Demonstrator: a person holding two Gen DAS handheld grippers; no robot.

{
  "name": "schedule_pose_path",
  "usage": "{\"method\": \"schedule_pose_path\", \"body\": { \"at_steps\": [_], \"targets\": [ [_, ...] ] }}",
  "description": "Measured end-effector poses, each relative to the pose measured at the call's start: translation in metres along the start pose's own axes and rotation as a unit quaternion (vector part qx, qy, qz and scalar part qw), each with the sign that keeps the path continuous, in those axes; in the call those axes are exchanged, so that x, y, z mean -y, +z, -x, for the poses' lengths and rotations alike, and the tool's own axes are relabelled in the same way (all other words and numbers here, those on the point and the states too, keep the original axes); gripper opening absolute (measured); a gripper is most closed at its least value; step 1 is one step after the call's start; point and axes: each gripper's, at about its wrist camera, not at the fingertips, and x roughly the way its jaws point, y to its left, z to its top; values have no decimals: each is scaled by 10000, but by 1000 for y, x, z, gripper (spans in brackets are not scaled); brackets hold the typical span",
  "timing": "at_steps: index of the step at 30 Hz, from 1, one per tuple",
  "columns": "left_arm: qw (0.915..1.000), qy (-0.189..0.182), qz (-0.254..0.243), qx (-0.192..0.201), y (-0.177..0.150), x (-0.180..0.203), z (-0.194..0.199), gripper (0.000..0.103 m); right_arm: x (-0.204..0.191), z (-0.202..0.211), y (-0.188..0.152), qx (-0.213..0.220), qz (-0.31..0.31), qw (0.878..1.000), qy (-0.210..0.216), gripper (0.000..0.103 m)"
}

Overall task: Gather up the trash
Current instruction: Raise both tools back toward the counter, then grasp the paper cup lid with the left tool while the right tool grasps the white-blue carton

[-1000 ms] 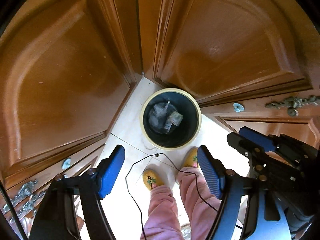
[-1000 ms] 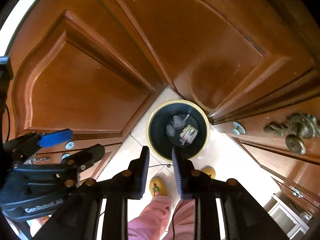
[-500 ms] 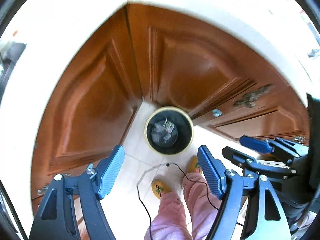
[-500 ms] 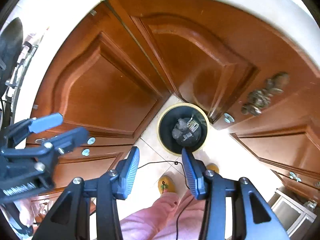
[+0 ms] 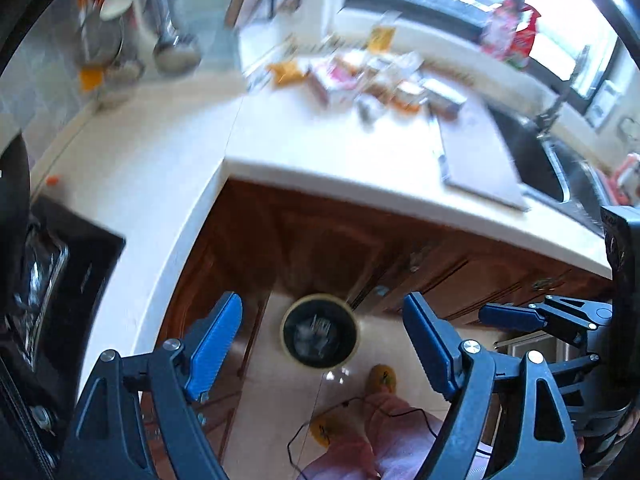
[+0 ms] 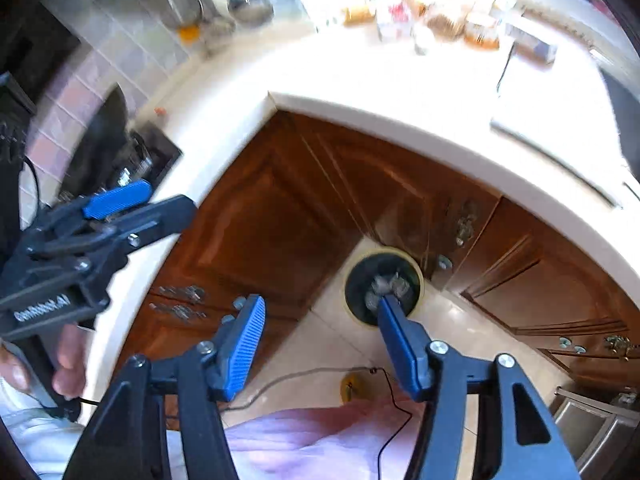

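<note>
Far below on the floor stands a round trash bin (image 5: 319, 333) (image 6: 360, 280) with a cream rim, crumpled wrappers lying in its dark inside. Blurred packets and wrappers (image 5: 360, 76) (image 6: 432, 12) lie scattered on the white countertop (image 5: 304, 148) above it. My left gripper (image 5: 322, 308) hangs high over the bin, its jaws wide and still opening, nothing between them. My right gripper (image 6: 320, 308) is also opening and holds nothing. Each gripper shows in the other's view: the right gripper (image 5: 516, 316) at the right edge, the left gripper (image 6: 116, 200) at the left.
Brown wooden cabinet doors (image 6: 280, 216) wrap the corner around the bin. A black stove (image 5: 60, 280) sits at the left, a sink (image 5: 540, 160) and a pale board (image 5: 476, 160) at the right. Pink trousers (image 6: 320, 440), yellow slippers (image 5: 382, 376) and a thin cable (image 6: 300, 376) occupy the floor.
Both grippers have risen well above the bin, bringing the countertop and its litter into view. The right jaws went from nearly shut to clearly apart; the left jaws widened a little.
</note>
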Motion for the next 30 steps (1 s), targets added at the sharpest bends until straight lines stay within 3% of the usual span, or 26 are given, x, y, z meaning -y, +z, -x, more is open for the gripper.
{"method": "schedule_pose_path", "body": {
  "at_steps": [5, 16, 19, 24, 30],
  "targets": [
    [9980, -199, -307, 514, 12, 24, 37, 85, -12, 61, -7, 1000, 229, 9944, -263, 60],
    [9845, -629, -594, 1528, 56, 67, 101, 92, -12, 180, -4, 2692, 303, 9577, -972, 60],
    [9810, -649, -622, 1720, 68, 76, 106, 94, -8, 199, 10, 2732, 477, 9546, -1087, 60],
    [9797, -586, -547, 1838, 101, 89, 100, 97, 9, 206, 43, 2773, 872, 9402, -1777, 60],
    [9833, -309, -381, 1755, 146, 107, 68, 99, 73, 203, 100, 2647, 740, 9506, -1445, 60]
  ]
}}
